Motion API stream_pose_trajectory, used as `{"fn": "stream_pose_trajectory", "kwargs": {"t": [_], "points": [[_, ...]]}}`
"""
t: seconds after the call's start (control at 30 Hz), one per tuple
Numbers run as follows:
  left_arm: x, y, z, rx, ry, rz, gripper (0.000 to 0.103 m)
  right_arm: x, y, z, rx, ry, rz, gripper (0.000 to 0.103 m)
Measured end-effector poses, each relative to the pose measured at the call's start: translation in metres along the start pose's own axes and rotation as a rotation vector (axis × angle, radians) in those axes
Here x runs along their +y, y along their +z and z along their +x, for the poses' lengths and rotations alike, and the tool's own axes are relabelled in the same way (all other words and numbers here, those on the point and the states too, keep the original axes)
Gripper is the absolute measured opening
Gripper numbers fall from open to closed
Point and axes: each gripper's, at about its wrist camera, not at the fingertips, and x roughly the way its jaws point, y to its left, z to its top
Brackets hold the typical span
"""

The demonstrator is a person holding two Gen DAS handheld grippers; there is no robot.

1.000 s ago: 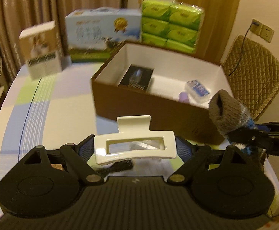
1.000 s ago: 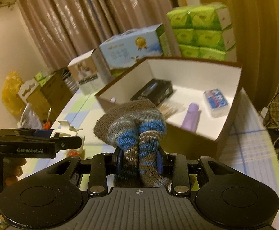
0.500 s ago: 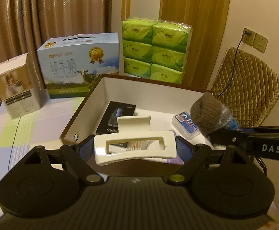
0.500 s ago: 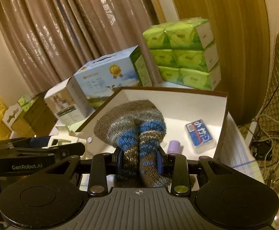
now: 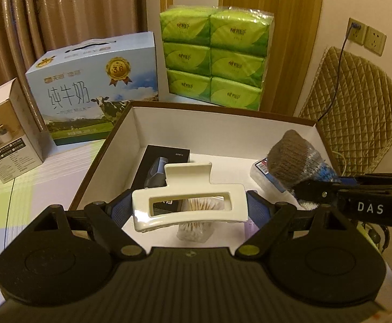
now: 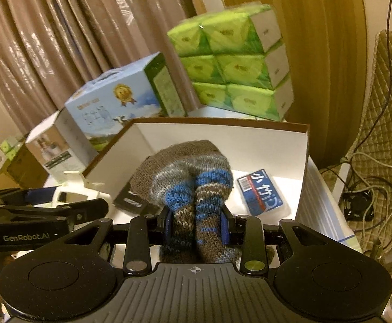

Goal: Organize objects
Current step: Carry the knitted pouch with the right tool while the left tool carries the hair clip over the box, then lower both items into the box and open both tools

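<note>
My left gripper [image 5: 189, 206] is shut on a cream hair claw clip [image 5: 187, 202], held over the near edge of the open brown box [image 5: 104, 145]. To its right, my right gripper [image 6: 197, 224] is shut on a rolled grey and blue knitted sock [image 6: 187, 169], also over the box [image 6: 304, 156]. The same sock [image 5: 294, 160] shows in the left wrist view. Inside the box lie a black packet [image 5: 166, 158], a bag of cotton swabs [image 5: 196, 228], a blue tissue pack [image 6: 260, 192] and a purple item [image 5: 251, 228].
Behind the box stand a blue milk carton [image 5: 93, 88], a green tissue multipack [image 5: 214, 53] and a small white product box [image 5: 6, 132]. A quilted chair [image 5: 357, 113] and cables [image 6: 365, 185] are at the right. The tablecloth [image 5: 42, 183] is checked.
Both grippers have moved forward and over the box with their loads. The box now fills more of each view and its contents sit right below the fingers.
</note>
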Motion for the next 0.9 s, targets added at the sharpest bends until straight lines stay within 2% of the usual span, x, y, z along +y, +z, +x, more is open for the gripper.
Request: {"fn": "stream_pose_trajectory", "kwargs": {"t": [0.23, 0.3, 0.37, 0.4, 0.53, 0.9], "points": [[-0.002, 0.001, 0.023, 0.037, -0.008, 0.020, 0.085, -0.007, 0.000, 0.023, 0.040, -0.063, -0.029, 0.032], [-0.002, 0.000, 0.028, 0.048, -0.013, 0.024, 0.085, -0.007, -0.001, 0.028, 0.042, -0.081, -0.050, 0.047], [-0.003, -0.001, 0.033, 0.061, -0.017, 0.032, 0.085, -0.005, -0.002, 0.030, 0.034, -0.098, -0.088, 0.068], [-0.003, -0.001, 0.035, 0.066, -0.019, 0.034, 0.085, -0.004, -0.003, 0.030, 0.029, -0.113, -0.107, 0.071], [-0.005, -0.004, 0.044, 0.094, -0.027, 0.047, 0.085, -0.002, -0.002, 0.033, 0.026, -0.140, -0.161, 0.072], [-0.018, -0.011, 0.066, 0.190, -0.050, 0.096, 0.085, -0.008, -0.002, 0.034, 0.047, -0.142, -0.158, 0.074]]}}
